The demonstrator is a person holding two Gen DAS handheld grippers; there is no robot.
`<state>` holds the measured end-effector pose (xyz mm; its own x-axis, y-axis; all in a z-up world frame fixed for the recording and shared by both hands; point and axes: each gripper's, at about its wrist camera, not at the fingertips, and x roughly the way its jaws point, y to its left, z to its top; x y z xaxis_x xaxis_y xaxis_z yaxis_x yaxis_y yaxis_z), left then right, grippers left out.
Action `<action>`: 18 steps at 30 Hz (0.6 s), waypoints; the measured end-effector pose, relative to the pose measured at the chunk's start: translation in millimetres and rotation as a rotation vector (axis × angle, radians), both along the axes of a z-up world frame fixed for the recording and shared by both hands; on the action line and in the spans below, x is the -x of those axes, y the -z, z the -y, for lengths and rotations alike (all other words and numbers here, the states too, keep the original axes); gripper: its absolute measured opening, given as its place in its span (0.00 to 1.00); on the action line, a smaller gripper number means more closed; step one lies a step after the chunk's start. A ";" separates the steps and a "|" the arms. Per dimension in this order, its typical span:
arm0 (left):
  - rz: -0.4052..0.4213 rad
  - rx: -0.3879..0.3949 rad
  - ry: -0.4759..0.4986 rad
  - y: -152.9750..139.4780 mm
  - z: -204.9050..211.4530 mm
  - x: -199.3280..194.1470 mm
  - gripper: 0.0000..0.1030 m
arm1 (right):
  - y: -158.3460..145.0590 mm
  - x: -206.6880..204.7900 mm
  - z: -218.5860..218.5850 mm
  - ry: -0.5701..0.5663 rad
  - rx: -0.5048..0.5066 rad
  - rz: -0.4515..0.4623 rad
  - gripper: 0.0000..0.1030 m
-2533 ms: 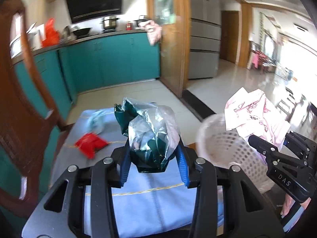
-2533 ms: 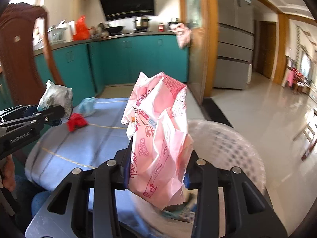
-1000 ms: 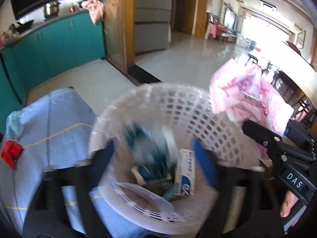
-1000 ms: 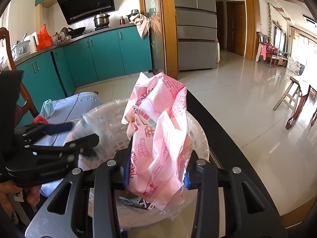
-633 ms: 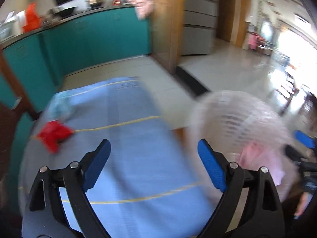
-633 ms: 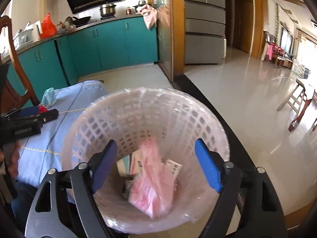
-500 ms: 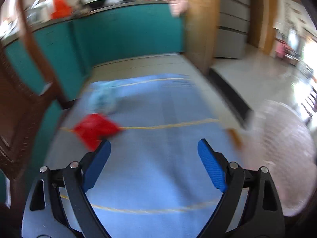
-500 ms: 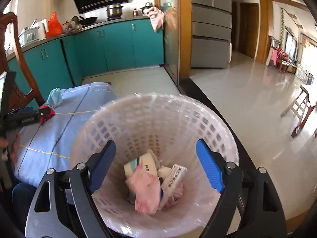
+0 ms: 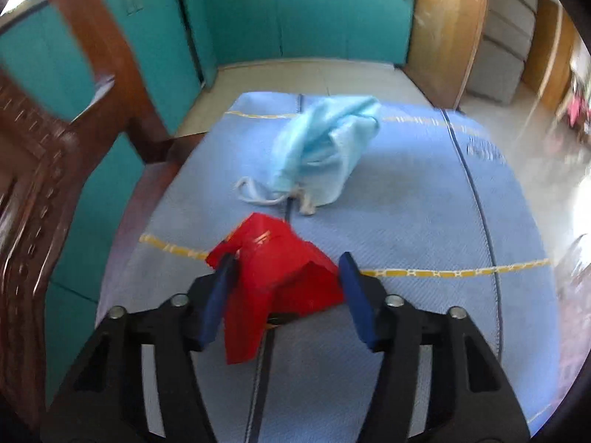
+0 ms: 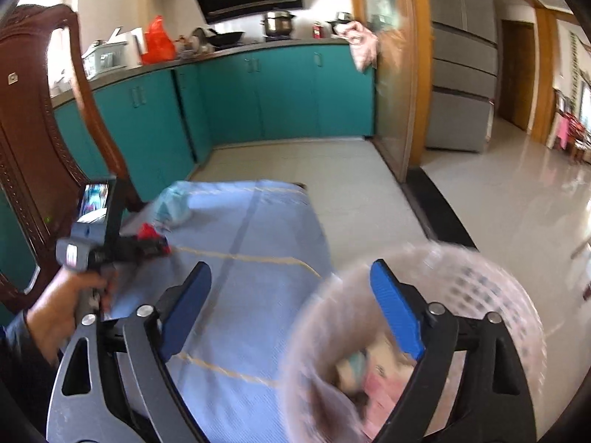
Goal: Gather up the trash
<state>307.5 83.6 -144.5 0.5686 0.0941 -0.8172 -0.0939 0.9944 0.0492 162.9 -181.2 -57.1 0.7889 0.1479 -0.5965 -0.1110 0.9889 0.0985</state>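
Your left gripper (image 9: 284, 277) tilts steeply down over the blue cloth (image 9: 406, 214), low in the frame; its jaws are closing around the red wrapper (image 9: 277, 269), the blue pads beside its edges, contact unclear. A light blue mask (image 9: 325, 155) lies just beyond. Your right gripper (image 10: 291, 302), jaws spread wide and still opening, holds nothing; the white basket (image 10: 509, 317) with trash sits lower right in its view
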 end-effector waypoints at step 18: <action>0.035 0.129 0.033 -6.2 -26.8 93.5 0.45 | 60.5 -202.7 -190.6 -0.147 -0.128 -0.199 0.86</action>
